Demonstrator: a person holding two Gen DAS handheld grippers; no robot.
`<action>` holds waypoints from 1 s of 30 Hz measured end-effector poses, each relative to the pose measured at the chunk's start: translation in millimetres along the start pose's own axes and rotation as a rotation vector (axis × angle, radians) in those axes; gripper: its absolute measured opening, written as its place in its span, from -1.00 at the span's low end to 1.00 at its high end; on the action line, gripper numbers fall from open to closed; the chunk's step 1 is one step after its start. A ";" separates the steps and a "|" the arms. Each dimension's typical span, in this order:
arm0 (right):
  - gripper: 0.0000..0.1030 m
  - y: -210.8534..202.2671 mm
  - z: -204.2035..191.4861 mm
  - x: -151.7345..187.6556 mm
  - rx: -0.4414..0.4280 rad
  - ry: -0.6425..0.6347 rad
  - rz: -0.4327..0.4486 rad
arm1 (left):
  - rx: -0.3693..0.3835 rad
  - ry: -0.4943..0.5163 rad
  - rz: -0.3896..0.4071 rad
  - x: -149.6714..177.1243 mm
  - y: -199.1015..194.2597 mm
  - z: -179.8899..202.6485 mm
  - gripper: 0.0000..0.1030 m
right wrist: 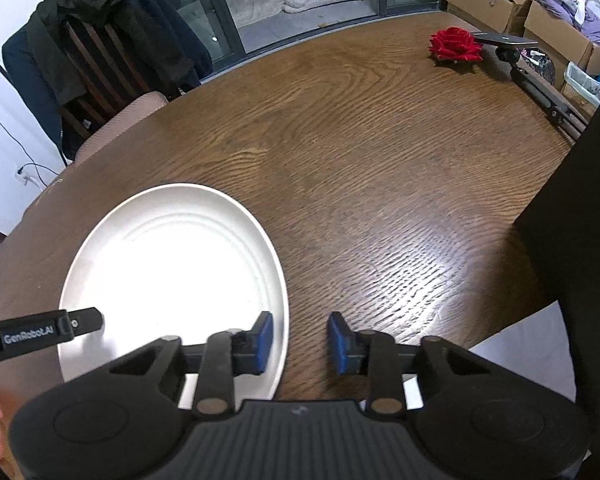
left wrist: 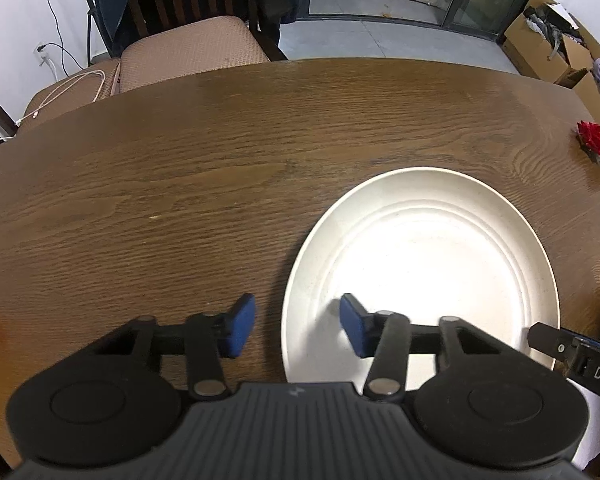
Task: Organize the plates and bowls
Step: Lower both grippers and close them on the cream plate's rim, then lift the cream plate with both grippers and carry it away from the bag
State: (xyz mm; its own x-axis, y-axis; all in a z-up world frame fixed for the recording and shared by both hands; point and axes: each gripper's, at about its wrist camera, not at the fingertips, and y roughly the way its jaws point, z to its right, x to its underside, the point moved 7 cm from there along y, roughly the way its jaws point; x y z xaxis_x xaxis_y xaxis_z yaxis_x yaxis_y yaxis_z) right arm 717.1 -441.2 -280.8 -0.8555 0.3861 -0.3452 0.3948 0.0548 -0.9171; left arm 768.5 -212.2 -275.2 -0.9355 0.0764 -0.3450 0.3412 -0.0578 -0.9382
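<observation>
My left fingers (left wrist: 298,326) sit over the left rim of the big round white plate (left wrist: 420,248). One blue finger is outside the rim and one is inside, with a gap, so they are not squeezing it. The plate lies flat on the brown wooden desk (left wrist: 180,184), near my edge. My right fingers (right wrist: 300,342) sit over the plate's right rim the same way, not squeezing. A red rose (right wrist: 456,45) lies far off on the desk.
</observation>
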 end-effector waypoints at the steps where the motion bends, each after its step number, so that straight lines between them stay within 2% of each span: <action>1: -0.57 -0.2 -1.1 0.2 -0.008 0.000 0.001 | 0.006 -0.002 0.002 -0.2 0.1 0.5 -0.20; 5: -0.80 0.4 -4.0 0.6 -0.034 0.001 0.007 | 0.034 0.000 0.009 -0.4 -0.6 3.5 -0.52; 8: -0.86 0.1 -4.5 1.0 -0.038 0.000 0.017 | 0.033 0.012 0.025 -0.6 -1.9 4.0 -0.64; 30: -0.87 -5.9 -14.5 -5.4 -0.047 -0.031 0.079 | 0.018 -0.008 0.084 -7.8 -10.3 -1.6 -0.65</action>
State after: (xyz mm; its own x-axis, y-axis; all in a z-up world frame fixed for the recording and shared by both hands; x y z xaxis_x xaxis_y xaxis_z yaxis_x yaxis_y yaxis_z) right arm 724.2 -430.2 -270.7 -0.8307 0.3624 -0.4226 0.4761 0.0691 -0.8767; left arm 772.4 -210.6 -263.0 -0.9046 0.0621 -0.4218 0.4165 -0.0820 -0.9054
